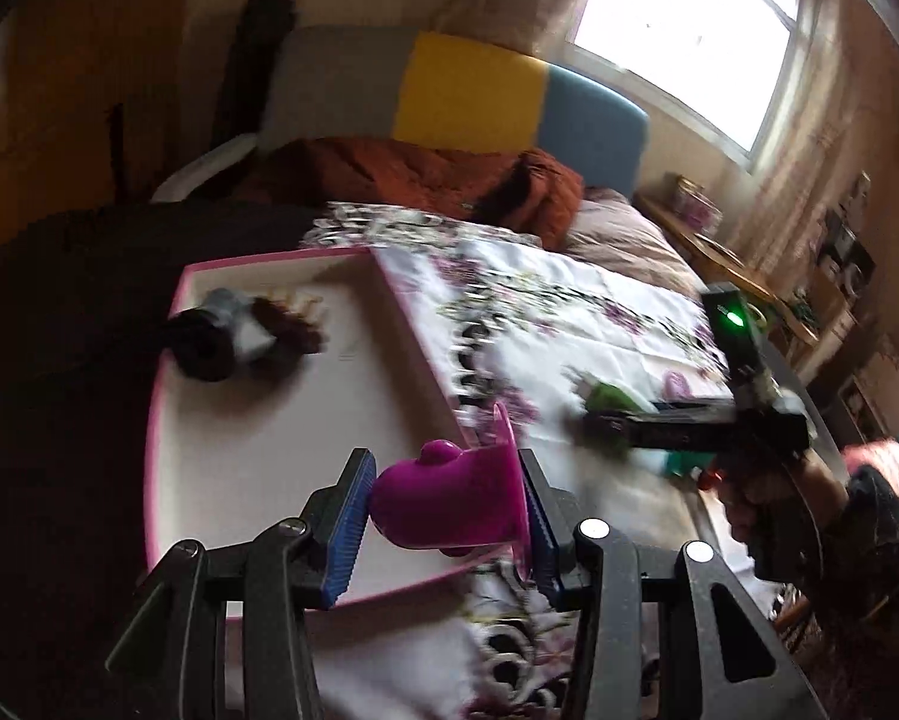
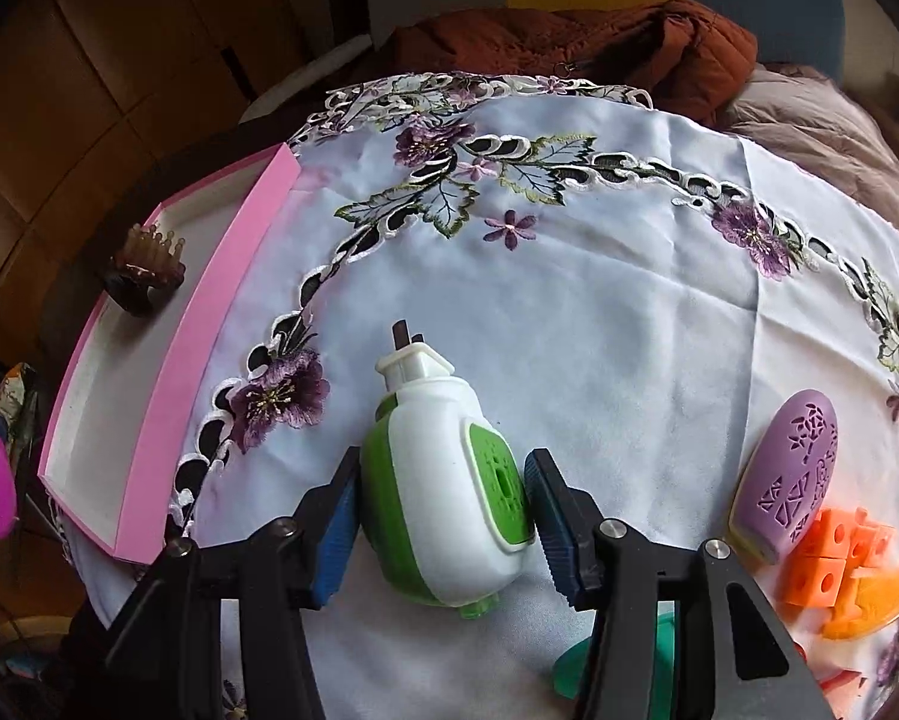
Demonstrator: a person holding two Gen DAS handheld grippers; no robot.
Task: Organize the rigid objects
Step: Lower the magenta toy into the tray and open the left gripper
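**Bedroom sorting session, both grippers loaded**

Embroidered floral tablecloth [image 2: 599, 312] covers the surface, with a pink-edged tray [image 2: 167, 372] along its left edge. Left gripper [image 1: 443, 501] is clamped on a magenta plastic cup-shaped piece [image 1: 449, 495], held over the tray's near corner. Right gripper [image 2: 440, 507] has its pads pressed on a green-and-white plug-in device [image 2: 437, 480] over the cloth. Brown hair claw [image 2: 146, 276] sits in the tray.

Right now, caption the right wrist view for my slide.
Right gripper clamps a green-and-white plug-in device above the embroidered cloth, pink tray at left.
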